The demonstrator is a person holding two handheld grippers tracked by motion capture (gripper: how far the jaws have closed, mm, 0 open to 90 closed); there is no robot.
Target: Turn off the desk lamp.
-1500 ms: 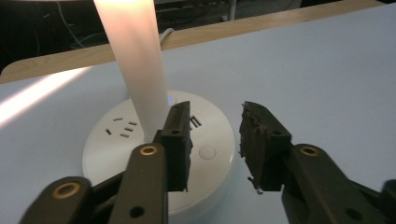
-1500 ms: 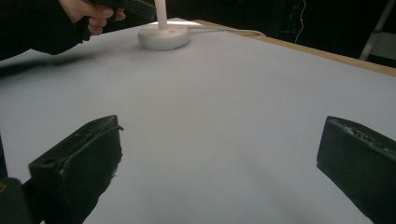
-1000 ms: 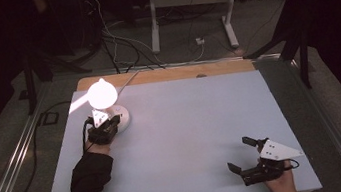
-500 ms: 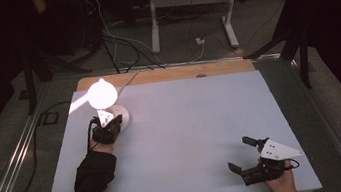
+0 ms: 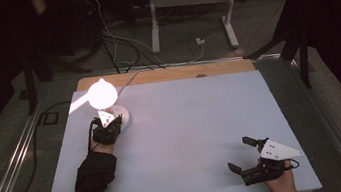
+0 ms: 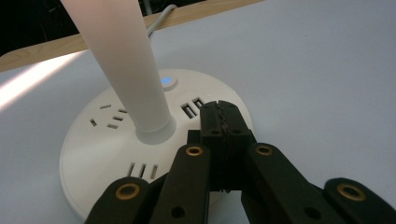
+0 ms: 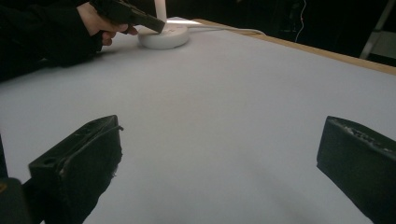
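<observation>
A white desk lamp glows at the table's far left, its lit head [image 5: 102, 93] above a round white base [image 5: 120, 117]. In the left gripper view the base [image 6: 98, 135] carries sockets, USB ports and a blue-lit button [image 6: 166, 80], with the lamp's stem [image 6: 126, 65] rising from it. My left gripper [image 6: 220, 119] is shut, its tips over the base just short of the USB ports. It also appears from above, the left gripper [image 5: 107, 126] at the base's near edge. My right gripper [image 5: 241, 155] rests open near the front right, nothing between its jaws.
The table [image 5: 187, 124] is a pale sheet with a wooden strip [image 5: 165, 74] at the back edge. The lamp's cord [image 5: 128, 79] runs off the back. In the right gripper view the lamp base [image 7: 163, 36] and the other hand [image 7: 100, 23] lie far across the table.
The left gripper has crept slightly forward over the lamp base. The right gripper has not moved.
</observation>
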